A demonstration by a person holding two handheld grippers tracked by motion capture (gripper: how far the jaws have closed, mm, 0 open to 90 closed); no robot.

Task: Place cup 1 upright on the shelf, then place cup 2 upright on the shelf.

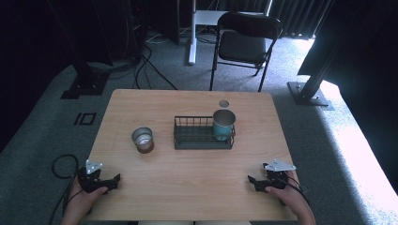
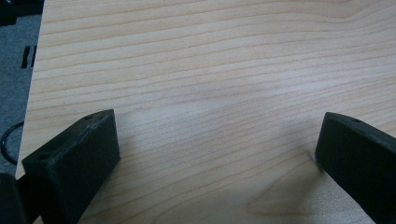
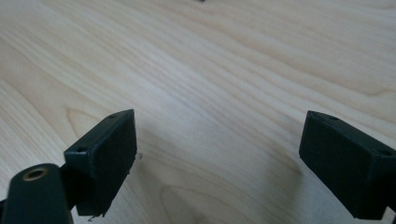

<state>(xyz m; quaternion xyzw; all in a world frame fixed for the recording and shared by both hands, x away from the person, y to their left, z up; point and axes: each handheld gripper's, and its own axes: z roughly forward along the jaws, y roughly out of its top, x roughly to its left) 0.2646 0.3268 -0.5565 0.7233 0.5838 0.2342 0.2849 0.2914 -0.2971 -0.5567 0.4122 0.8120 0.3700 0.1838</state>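
Resting wide-open on the table (image 1: 187,187): left gripper (image 1: 114,182); right gripper (image 1: 253,182).

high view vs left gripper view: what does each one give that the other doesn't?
High view alone: the wire rack with a teal cup standing in its right end, a metal cup on the table left of the rack, both hands with the right gripper, and a folding chair beyond the table.

Left gripper view alone: a close look at the left gripper, its jaws spread wide over bare wood with nothing between them.

Shared: the wooden table, the left gripper and the grey carpet.
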